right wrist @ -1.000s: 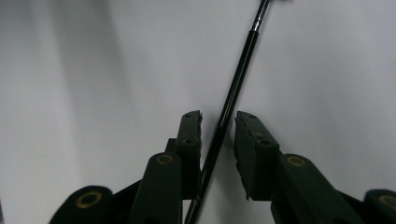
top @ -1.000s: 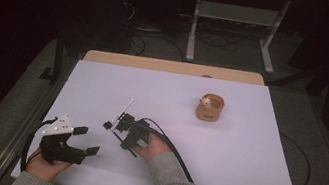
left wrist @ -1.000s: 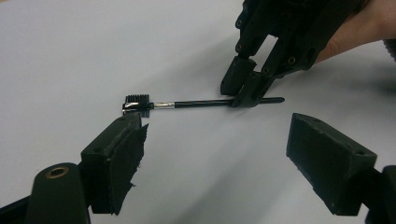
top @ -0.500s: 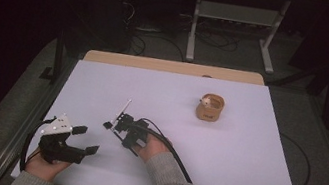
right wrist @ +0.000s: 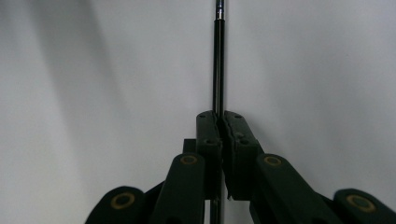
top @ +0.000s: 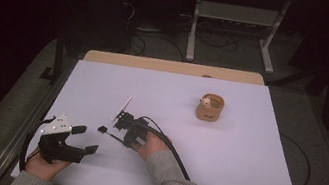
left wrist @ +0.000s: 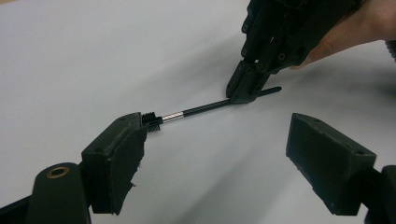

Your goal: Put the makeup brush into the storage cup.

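On the white table point(top: 244, 151), lower left of the high view, the left gripper point(top: 86, 140) waits with jaws apart. The right gripper point(top: 123, 117) has just clamped the thin brush point(left wrist: 205, 108) near its end; the slim handle could pivot or slip.

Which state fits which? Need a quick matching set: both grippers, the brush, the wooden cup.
Things:
1. left gripper
2. right gripper
3. thin black brush
4. wooden cup

States:
a. stands apart at the table's far right
b. jaws wide open, nothing between them
c. lies on the table, handle clamped
d. jaws just closed on a handle

Pairs: 1-b, 2-d, 3-c, 4-a
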`<act>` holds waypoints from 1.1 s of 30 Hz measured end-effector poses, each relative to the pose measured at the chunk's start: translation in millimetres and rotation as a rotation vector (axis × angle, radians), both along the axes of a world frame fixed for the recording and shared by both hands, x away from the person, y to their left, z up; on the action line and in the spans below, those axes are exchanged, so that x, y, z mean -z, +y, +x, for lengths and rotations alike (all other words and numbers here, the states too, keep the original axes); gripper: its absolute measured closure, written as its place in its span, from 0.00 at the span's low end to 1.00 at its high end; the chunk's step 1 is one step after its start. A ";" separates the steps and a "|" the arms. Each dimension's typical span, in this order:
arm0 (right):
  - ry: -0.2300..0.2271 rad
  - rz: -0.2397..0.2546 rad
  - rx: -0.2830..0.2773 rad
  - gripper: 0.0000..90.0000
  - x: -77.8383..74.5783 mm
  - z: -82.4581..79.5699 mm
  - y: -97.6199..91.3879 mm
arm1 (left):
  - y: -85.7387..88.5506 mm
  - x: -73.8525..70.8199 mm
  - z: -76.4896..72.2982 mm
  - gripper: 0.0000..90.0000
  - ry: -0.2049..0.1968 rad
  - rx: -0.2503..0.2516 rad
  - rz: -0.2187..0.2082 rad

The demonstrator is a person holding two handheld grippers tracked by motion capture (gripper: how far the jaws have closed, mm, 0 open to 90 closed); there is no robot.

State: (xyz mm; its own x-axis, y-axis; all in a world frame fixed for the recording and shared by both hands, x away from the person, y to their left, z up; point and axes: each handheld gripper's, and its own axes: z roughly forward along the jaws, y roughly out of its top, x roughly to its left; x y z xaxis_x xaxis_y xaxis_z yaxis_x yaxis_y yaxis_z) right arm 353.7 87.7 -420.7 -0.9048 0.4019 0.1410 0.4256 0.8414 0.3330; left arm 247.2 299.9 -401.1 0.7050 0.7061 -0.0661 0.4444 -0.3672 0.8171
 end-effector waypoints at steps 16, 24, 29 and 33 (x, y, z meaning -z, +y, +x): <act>0.000 0.024 -0.022 0.94 -2.1 2.0 -3.0 | -0.2 0.5 0.0 0.21 0.005 0.003 0.007; -0.003 0.042 -0.020 0.95 -7.6 1.5 -9.2 | -2.4 1.0 -0.1 0.21 0.007 0.009 0.011; 0.000 0.056 -0.012 0.95 -9.2 2.1 -13.9 | -2.5 0.4 -0.4 0.21 0.005 0.009 0.013; -0.001 0.041 -0.025 0.95 -6.0 1.4 -13.5 | -2.1 0.4 -0.5 0.21 0.004 0.010 0.015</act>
